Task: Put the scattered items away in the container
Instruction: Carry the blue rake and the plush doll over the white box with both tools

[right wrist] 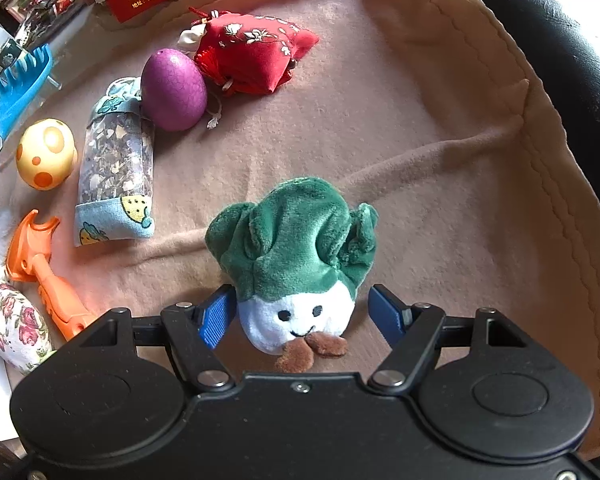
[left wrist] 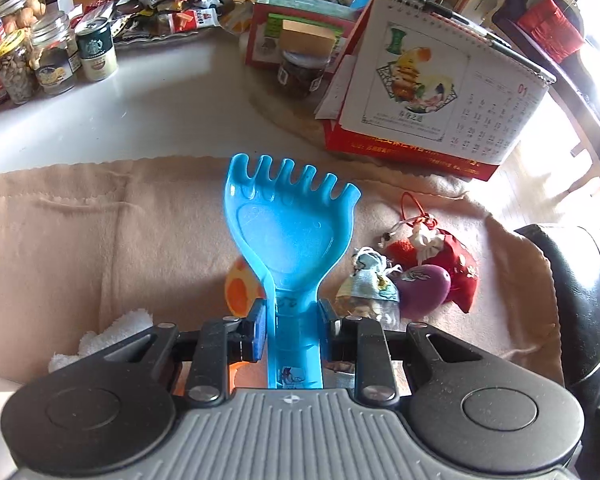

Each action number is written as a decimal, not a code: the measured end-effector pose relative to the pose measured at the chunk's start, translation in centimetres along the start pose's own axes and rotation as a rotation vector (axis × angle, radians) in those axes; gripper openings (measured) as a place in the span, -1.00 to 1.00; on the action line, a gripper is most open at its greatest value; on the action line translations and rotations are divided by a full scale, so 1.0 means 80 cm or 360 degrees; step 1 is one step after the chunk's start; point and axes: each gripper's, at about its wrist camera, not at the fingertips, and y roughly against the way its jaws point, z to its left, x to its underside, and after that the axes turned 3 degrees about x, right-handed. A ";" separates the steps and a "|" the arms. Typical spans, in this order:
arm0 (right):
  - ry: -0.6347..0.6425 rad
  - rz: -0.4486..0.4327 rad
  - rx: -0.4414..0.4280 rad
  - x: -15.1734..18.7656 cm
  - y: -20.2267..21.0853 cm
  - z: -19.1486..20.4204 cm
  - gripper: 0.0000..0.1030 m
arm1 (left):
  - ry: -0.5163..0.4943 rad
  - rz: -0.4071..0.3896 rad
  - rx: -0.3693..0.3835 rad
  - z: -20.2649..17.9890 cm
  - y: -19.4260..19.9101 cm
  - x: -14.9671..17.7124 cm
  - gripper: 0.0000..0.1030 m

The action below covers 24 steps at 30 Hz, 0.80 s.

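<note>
The left tool (left wrist: 292, 330) clamps the handle of a blue plastic toy rake (left wrist: 290, 220) above the beige cloth (left wrist: 100, 232). The right tool (right wrist: 300, 312) stands wide around a green-and-white plush vegetable (right wrist: 296, 256) lying on that cloth.

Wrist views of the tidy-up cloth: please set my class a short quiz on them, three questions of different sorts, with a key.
1. True or false: the left gripper is shut on the blue toy rake.
2. What lies between the right gripper's open blue pads?
A. the purple egg
B. the green plush vegetable
C. the red pouch
3. In the right wrist view, which toy lies between the blue rake and the clear herb sachet?

Key:
1. True.
2. B; the pads do not press on it yet.
3. The yellow egg with orange spots.
</note>
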 end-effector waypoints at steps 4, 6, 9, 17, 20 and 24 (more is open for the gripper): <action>0.0064 -0.0004 0.0070 -0.002 -0.004 0.012 0.06 | -0.0024 0.0016 0.0004 -0.012 0.007 0.007 -0.49; 0.0153 -0.0015 0.0142 0.000 -0.005 0.024 0.04 | -0.0044 0.0022 -0.0002 -0.018 0.013 0.012 -0.49; 0.0234 -0.0028 0.0196 0.006 -0.004 0.036 0.00 | -0.0078 0.0030 -0.0016 -0.027 0.023 0.020 -0.49; 0.0213 -0.0098 0.0094 0.022 0.031 0.042 -0.02 | -0.0260 0.0006 -0.0132 -0.050 0.066 0.052 -0.49; 0.0214 -0.0132 0.0030 0.028 0.055 0.049 -0.02 | -0.0333 -0.0013 -0.0177 -0.055 0.084 0.065 -0.49; 0.0238 -0.0168 -0.0048 0.029 0.073 0.060 -0.02 | -0.0381 -0.0030 -0.0223 -0.052 0.105 0.083 -0.49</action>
